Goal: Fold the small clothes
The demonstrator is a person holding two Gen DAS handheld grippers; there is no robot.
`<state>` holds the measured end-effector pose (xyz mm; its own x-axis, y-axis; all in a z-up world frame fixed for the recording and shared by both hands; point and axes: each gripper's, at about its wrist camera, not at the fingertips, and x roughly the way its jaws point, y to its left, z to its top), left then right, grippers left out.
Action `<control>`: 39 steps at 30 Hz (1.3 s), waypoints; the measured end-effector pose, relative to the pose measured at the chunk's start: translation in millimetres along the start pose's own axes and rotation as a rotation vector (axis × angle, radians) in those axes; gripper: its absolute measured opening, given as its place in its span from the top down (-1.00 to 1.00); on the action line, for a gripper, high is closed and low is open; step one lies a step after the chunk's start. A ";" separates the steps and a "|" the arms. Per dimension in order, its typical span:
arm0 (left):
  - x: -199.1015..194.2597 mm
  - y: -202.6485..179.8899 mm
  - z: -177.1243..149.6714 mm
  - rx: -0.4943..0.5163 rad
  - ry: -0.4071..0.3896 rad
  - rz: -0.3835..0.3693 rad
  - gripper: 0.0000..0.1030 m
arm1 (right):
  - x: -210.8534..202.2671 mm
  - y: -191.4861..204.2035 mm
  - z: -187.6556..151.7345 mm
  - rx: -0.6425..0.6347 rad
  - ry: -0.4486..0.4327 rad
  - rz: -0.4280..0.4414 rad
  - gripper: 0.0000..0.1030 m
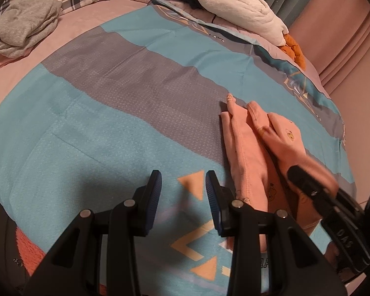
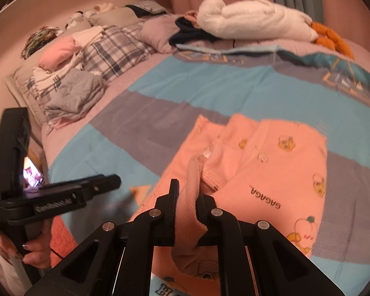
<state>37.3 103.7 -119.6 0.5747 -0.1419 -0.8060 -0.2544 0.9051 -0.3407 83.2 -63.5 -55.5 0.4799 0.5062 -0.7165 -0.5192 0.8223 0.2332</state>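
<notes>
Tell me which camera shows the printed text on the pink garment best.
The right wrist view: the pink garment fills the frame, and the text reads "GAGAGA". The left wrist view shows the garment edge-on at the right, with small bear prints but no lettering visible.

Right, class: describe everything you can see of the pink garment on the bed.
The pink garment is a small soft knit piece printed with yellow cartoon bears and the word GAGAGA, with stitched seams. It lies partly folded on the blue-and-grey bedspread. The right tongs pinch a ribbed edge, lifting it; the left tongs stand open beside it, apart.
</notes>
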 end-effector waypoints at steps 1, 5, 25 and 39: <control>-0.1 0.4 -0.1 0.000 -0.001 0.000 0.29 | -0.7 1.2 1.8 -0.007 -0.005 0.000 0.79; 0.4 1.2 -0.1 -0.001 0.004 0.003 0.29 | 9.6 4.1 -0.1 -0.008 0.029 0.021 0.79; -2.5 -34.1 3.9 0.079 0.031 -0.167 -0.08 | -21.2 -39.6 -25.6 0.166 0.049 0.055 0.01; 36.9 -76.7 -7.2 0.165 0.157 -0.226 -0.25 | -35.4 -84.7 -48.6 0.320 0.032 -0.091 0.00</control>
<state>72.4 26.2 -126.7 0.4716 -0.3956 -0.7881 0.0032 0.8945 -0.4471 75.8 -163.8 -81.8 0.4893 0.4231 -0.7626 -0.2247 0.9061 0.3586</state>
